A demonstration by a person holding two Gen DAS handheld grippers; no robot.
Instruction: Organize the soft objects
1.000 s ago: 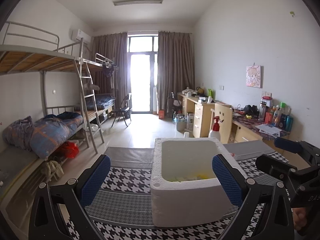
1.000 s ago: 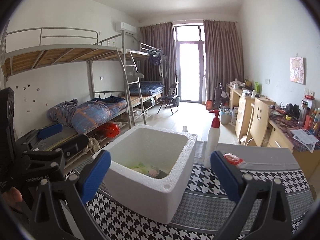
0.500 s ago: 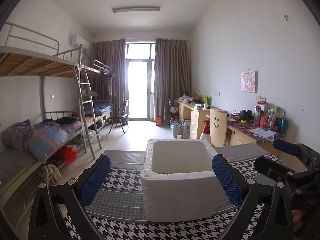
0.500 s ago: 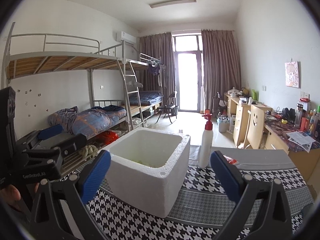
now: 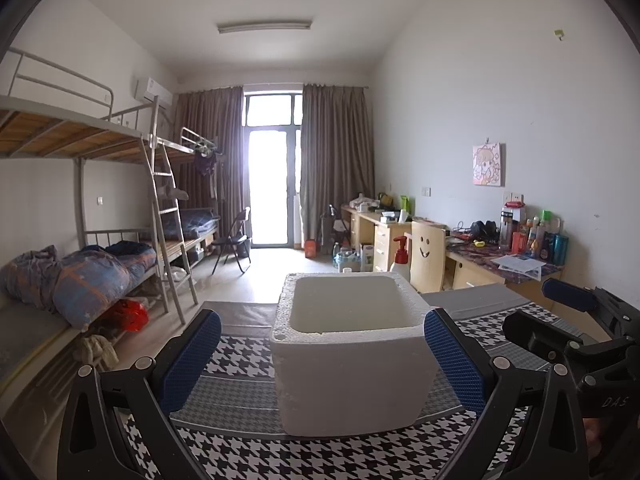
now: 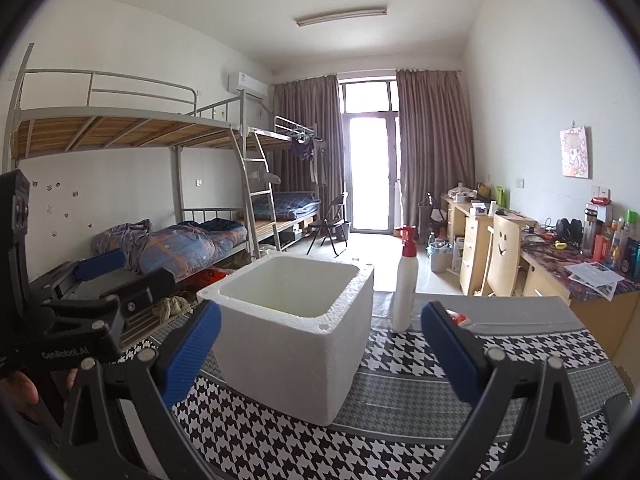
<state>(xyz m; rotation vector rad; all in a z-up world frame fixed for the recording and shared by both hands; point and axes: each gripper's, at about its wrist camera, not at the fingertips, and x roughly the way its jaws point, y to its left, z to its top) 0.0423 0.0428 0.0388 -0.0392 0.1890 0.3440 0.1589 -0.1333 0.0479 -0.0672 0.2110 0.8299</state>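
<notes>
White foam box (image 5: 352, 360) is sitting ahead between both spread, empty grippers (image 5: 322, 364) (image 6: 320, 354). Nothing soft is showing outside it, so they're probably wrapping up.

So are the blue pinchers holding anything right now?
No. The left gripper and right gripper are both open and empty, in front of the white foam box.

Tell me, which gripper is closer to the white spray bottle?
Right. The right gripper has the bottle just ahead, beside the foam box. From the left gripper, the bottle peeks out behind the box's far right corner.
</notes>
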